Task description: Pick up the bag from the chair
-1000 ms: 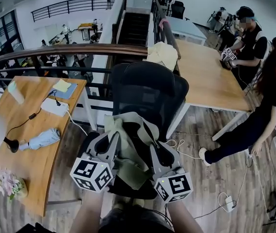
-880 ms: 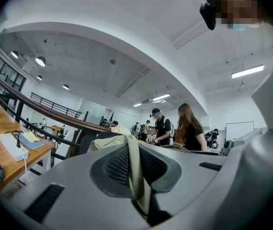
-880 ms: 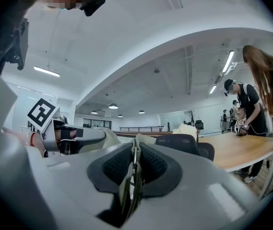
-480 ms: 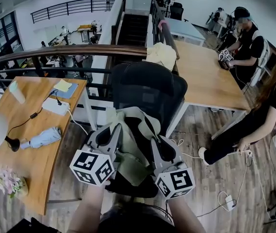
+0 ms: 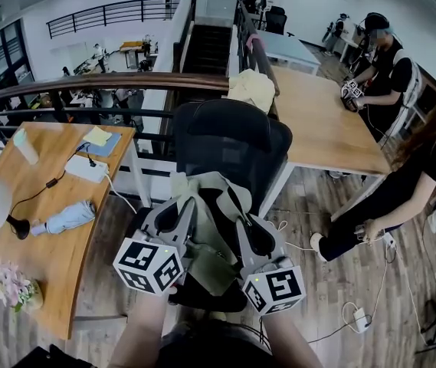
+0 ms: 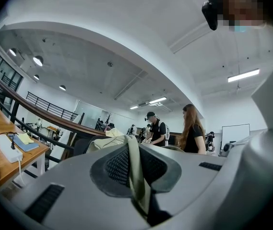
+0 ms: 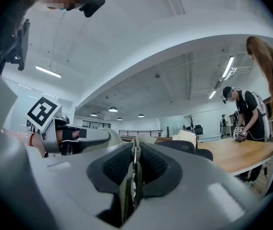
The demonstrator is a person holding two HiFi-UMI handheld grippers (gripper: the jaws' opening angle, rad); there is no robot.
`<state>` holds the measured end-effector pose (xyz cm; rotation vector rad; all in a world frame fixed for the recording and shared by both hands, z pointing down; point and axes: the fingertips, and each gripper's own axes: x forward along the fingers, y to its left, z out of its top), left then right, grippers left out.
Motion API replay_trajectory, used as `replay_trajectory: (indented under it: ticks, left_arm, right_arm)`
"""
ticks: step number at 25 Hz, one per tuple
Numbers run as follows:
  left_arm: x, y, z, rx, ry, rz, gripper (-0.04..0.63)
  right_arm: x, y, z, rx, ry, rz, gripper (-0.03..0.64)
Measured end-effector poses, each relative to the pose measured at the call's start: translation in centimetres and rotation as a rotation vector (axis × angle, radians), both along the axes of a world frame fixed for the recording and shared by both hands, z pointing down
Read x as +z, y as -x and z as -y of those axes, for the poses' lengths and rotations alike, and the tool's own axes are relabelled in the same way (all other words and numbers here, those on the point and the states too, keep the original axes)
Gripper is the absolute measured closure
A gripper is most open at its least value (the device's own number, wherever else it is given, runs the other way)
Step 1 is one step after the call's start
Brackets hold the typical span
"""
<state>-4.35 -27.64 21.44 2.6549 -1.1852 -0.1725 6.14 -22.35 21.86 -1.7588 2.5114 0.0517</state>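
The bag [image 5: 211, 261], olive-green fabric, hangs by its two straps in front of the backrest of the black mesh chair [image 5: 229, 140], over the seat; whether its bottom touches the seat cannot be told. At far left, a curved wooden worktop [image 5: 57, 274] carries a bunch of pink flowers [image 5: 14, 290] near its front edge and a folded pale-blue umbrella [image 5: 66, 219] near its right edge. The left claw [image 5: 181, 205] is closed tight on the left strap [image 6: 135, 174], the webbing pinched flat between its pads. Just beside it, the right claw [image 5: 242, 222] is clamped the same way on the right strap [image 7: 132, 181]. Beyond the chair, a cream cloth [image 5: 252, 89] lies at the far-left corner of a second worktop [image 5: 332, 136]. A person in a cap [image 5: 382, 60] and a long-haired person [image 5: 424, 159] are along its right edge.
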Motion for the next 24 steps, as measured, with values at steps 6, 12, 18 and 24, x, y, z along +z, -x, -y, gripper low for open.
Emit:
replay_trajectory:
  ticks: [6, 12, 18, 24]
  left_arm:
    - [-0.2, -0.2, -0.7, 0.007, 0.003, -0.006, 0.571]
    - [-0.4, -0.2, -0.9, 0.002, 0.004, -0.005, 0.571]
    - [-0.3, -0.1, -0.7, -0.011, 0.004, 0.003, 0.571]
    - [0.3, -0.2, 0.2, -0.017, 0.013, 0.003, 0.571]
  right_arm:
    - [-0.1, 0.1, -0.5, -0.001, -0.006, 0.005, 0.565]
    - [-0.1, 0.1, -0.7, -0.004, -0.005, 0.005, 0.565]
    - [0.1, 0.2, -0.5, -0.02, -0.003, 0.001, 0.565]
    - [0.3, -0.1, 0.5, -0.024, -0.007, 0.004, 0.565]
